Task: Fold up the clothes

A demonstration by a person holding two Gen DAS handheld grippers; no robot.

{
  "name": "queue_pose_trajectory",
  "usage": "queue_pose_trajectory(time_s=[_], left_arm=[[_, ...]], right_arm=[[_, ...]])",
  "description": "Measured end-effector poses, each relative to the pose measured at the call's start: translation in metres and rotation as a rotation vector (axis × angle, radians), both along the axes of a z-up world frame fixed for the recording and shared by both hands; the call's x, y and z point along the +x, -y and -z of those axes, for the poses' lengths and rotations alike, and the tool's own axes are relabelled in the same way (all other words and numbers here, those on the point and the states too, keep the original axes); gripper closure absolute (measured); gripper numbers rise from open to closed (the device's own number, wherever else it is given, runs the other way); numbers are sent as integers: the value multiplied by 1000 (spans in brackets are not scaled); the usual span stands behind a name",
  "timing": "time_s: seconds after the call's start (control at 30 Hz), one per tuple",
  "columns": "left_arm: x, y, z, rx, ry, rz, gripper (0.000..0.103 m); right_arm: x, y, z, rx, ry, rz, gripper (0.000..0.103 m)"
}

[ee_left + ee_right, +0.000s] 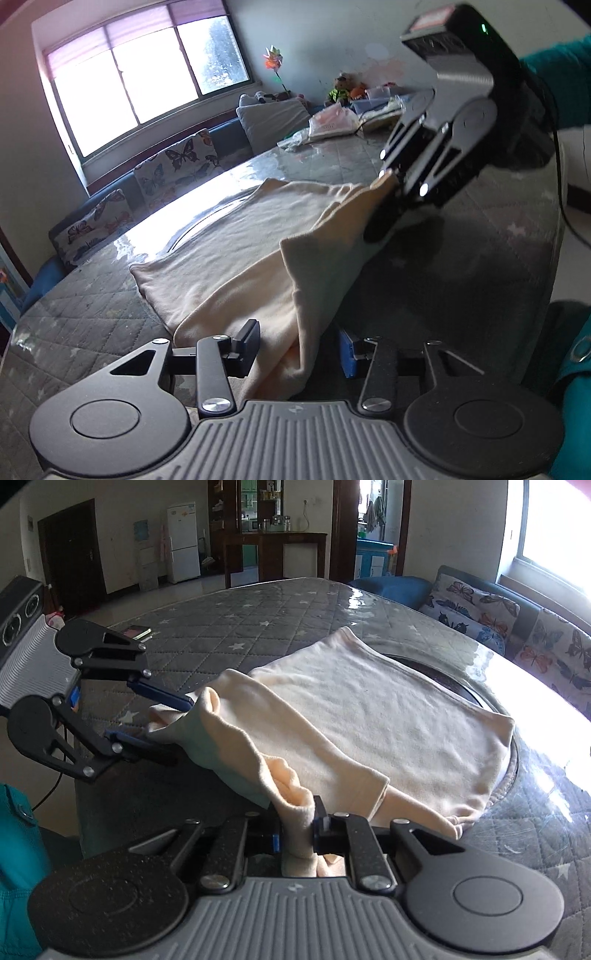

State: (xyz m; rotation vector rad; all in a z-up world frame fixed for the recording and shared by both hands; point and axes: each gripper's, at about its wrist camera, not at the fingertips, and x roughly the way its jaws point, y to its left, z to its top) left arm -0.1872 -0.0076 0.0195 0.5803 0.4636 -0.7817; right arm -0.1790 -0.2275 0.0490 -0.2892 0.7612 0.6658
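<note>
Table (pixel 288 602) comes first, because it is the biggest thing: a big round one with a grey padded cover that has little stars on it. It gives a flat place for folding.

Next is the cream garment (pixel 373 709). Most of it lies flat on the table, spread out wide. Its near edge is lifted off the cover and hangs between the two tools, probably so that this side can be carried over the flat part to make a fold.

Then the right gripper (pixel 297 834). Its fingers are pressed in on a bunched corner of the garment, pinching it tight so the cloth cannot slip.

The left gripper (pixel 295 345) is at the other lifted corner. Its fingers are spread apart, with the cloth lying loose between them and not squeezed. I think it has let go or is getting a new hold.

Smallest is a teal sleeve (pixel 18 849) at the edge, from the person holding the tools.
</note>
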Motion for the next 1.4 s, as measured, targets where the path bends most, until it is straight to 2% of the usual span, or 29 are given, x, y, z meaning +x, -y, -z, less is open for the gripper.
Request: queue_pose_trajectory(time_s=[0.07, 0.17, 0.23, 0.4, 0.5, 0.73, 0.87, 0.93, 1.13, 1.3, 1.4], left_arm=[[4, -1, 2, 15, 5, -6, 75], [10, -6, 0, 7, -4, -1, 89], [10, -9, -5, 0, -4, 12, 91], [2, -14, -16, 1, 9, 40, 92], [-6, -17, -24, -5, -10, 61, 92], [-43, -33, -49, -7, -100, 147, 92], [-52, -37, -58, 4, -143, 188, 91], [-45, -36, -62, -8, -151, 182, 91], [-8, -35, -76, -62, -153, 141, 92], [40, -28, -76, -76, -159, 96, 92], [73, -23, -70, -86, -166, 59, 93]], right_arm=[[-1, -1, 1, -2, 6, 8, 91], [-6, -3, 2, -5, 23, 6, 92], [-10, -4, 2, -6, 34, 6, 93], [-24, -5, -7, -4, 63, -19, 94], [-35, -4, -15, -10, 68, -38, 94], [-74, -3, -39, -8, -17, -107, 94], [-78, -2, -54, -11, -62, -134, 94], [-80, -2, -61, -12, -83, -145, 94], [-48, 8, -76, 11, -49, -111, 94], [-7, 9, -78, 22, -36, -92, 94], [32, 12, -74, 28, -43, -61, 94]])
